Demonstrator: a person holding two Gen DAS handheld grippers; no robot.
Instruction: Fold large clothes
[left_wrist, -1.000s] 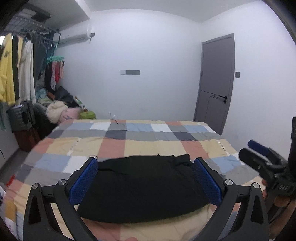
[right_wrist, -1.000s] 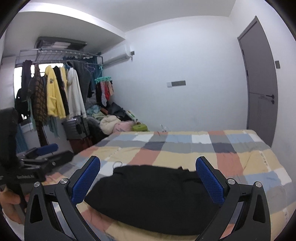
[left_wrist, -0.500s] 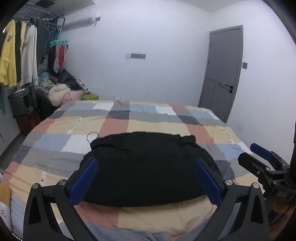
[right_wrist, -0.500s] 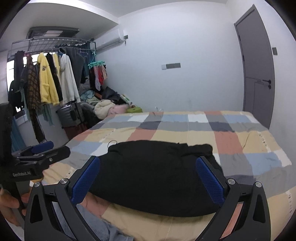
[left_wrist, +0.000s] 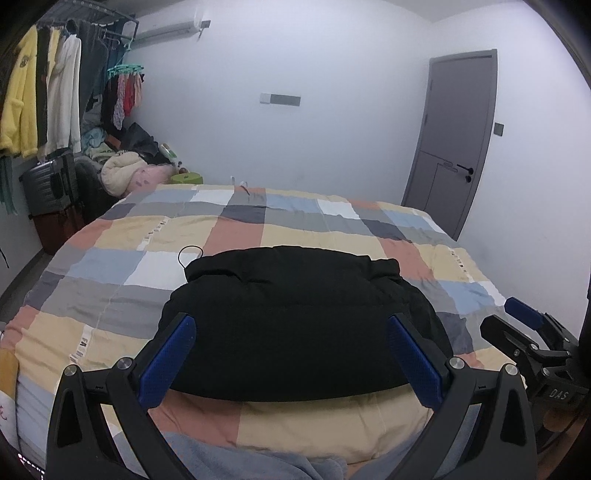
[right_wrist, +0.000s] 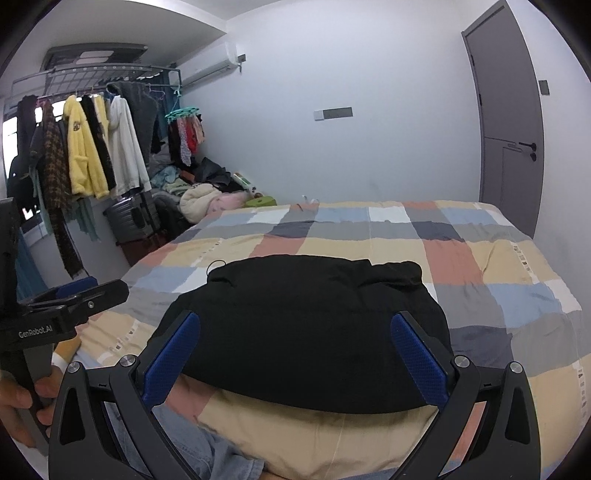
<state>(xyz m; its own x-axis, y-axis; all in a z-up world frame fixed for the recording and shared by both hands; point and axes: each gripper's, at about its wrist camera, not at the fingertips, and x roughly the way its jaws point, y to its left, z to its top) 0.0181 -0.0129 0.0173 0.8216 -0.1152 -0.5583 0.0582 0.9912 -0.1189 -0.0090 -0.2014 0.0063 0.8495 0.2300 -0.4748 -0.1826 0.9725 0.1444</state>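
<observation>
— Garment (left_wrist: 295, 317) first: where is it?
— Black, bunched into a rounded heap, low in the middle of both frames, lying on the checked quilt (left_wrist: 229, 236) near the bed's front edge. A thin cord loop sticks out at its upper left.
— And the tongs?
— Left gripper (left_wrist: 291, 354) is spread wide with nothing between its blue pads (left_wrist: 168, 360); it hangs above the heap's near edge, and I cannot tell whether it touches. Right gripper (right_wrist: 295, 356) is just as wide apart and empty, framing the same heap.
— Do they see each other?
— Yes. The right one shows at the right edge of the left view, the left one at the left edge of the right view, with a hand (right_wrist: 16, 406) on its grip.
— Around that?
— Clothes rack (right_wrist: 85, 147) upper left, suitcase (right_wrist: 127, 218) below it, grey door (left_wrist: 458, 136) on the right.
</observation>
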